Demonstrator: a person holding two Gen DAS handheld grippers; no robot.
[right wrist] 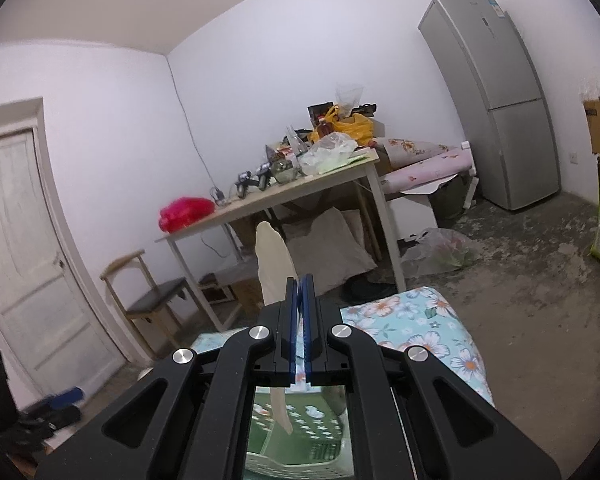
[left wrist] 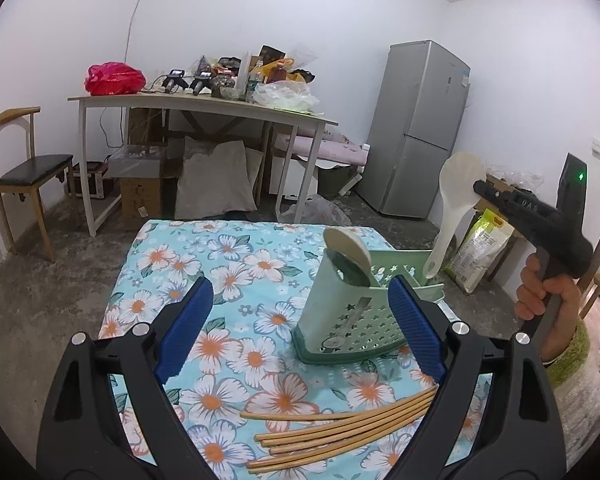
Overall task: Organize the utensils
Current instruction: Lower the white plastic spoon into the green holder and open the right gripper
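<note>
Nearest the lens lay the bundle of bamboo chopsticks [left wrist: 340, 436], fanned across the floral tablecloth [left wrist: 228, 280] at the near edge of the table, and just over them the left tongs [left wrist: 300, 328] hung with their blue pads [left wrist: 186, 320] spread wide apart, nothing between them. Beyond the pads stood the green utensil holder [left wrist: 340, 316], tilted, perforated on its front, with a pale spoon [left wrist: 348, 256] already sticking up out of its tall compartment. Off to the right, well above the table, a hand [left wrist: 548, 300] in a green cuff gripped the other tool, and the right tongs [right wrist: 299, 292] were clamped tight on the white rice paddle [left wrist: 456, 200], pinching it near the bowl so that the handle hung down toward the holder's far side. From the right wrist, the paddle's bowl rose above the closed pads and its handle dangled over the green holder below. A cluttered desk [left wrist: 204, 106] and a grey fridge [left wrist: 420, 128] stood behind
</note>
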